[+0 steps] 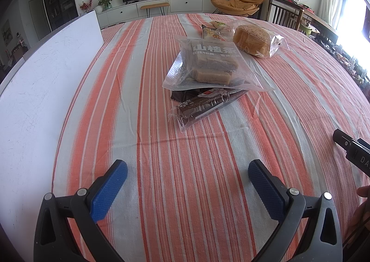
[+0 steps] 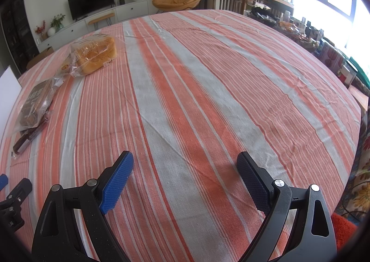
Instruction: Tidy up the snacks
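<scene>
Left gripper (image 1: 187,175): spread wide, empty; snack pile (image 1: 208,70) well ahead. Right gripper (image 2: 185,167): spread wide, empty; bare striped tablecloth (image 2: 208,90) ahead.

Left hand-held gripper (image 1: 187,175) gapes above striped tablecloth (image 1: 161,146), snack bags (image 1: 205,65) ahead.

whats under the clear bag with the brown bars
Under the clear bag lies a dark chocolate packet, its near end sticking out onto the cloth. A dark wrapper corner shows too; the rest is covered.
</scene>
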Motion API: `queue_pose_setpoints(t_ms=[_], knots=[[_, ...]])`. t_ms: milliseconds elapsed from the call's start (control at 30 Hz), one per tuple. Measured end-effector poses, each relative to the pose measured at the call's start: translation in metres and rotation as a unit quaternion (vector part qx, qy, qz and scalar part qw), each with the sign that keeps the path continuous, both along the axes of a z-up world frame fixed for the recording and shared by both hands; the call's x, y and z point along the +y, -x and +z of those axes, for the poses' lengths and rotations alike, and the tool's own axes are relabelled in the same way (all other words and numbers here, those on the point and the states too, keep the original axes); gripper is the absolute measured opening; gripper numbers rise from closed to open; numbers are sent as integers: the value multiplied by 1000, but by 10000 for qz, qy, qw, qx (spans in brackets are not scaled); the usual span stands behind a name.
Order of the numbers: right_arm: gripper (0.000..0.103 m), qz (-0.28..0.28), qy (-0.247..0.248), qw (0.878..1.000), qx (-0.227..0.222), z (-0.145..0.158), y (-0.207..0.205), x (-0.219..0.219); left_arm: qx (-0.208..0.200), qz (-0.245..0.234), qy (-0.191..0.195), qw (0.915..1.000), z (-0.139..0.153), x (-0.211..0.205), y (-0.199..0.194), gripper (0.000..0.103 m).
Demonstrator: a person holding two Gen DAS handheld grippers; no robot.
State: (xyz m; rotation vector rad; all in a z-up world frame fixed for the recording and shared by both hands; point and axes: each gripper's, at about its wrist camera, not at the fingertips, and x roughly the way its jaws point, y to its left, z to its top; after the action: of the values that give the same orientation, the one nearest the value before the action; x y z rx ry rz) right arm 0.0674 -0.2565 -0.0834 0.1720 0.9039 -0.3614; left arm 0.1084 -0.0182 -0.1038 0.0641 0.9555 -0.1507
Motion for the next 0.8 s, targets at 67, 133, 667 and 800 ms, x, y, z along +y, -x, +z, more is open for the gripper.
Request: queue_pose_setpoints(t_ms=[67, 133, 667, 800], knots=[[93, 1, 0, 10000, -1, 0, 0, 0, 0, 0, 0, 10000, -1, 0, 0, 103], [93, 1, 0, 10000, -1, 0, 0, 0, 3, 7, 6, 10000, -3, -2, -2, 103], [93, 5, -1, 10000, -4, 0, 0, 0, 808, 228, 1171, 9896, 74, 24, -69, 101], [93, 7, -2, 10000, -5, 0, 0, 0, 895, -218, 413, 9949, 71, -28, -112, 102]])
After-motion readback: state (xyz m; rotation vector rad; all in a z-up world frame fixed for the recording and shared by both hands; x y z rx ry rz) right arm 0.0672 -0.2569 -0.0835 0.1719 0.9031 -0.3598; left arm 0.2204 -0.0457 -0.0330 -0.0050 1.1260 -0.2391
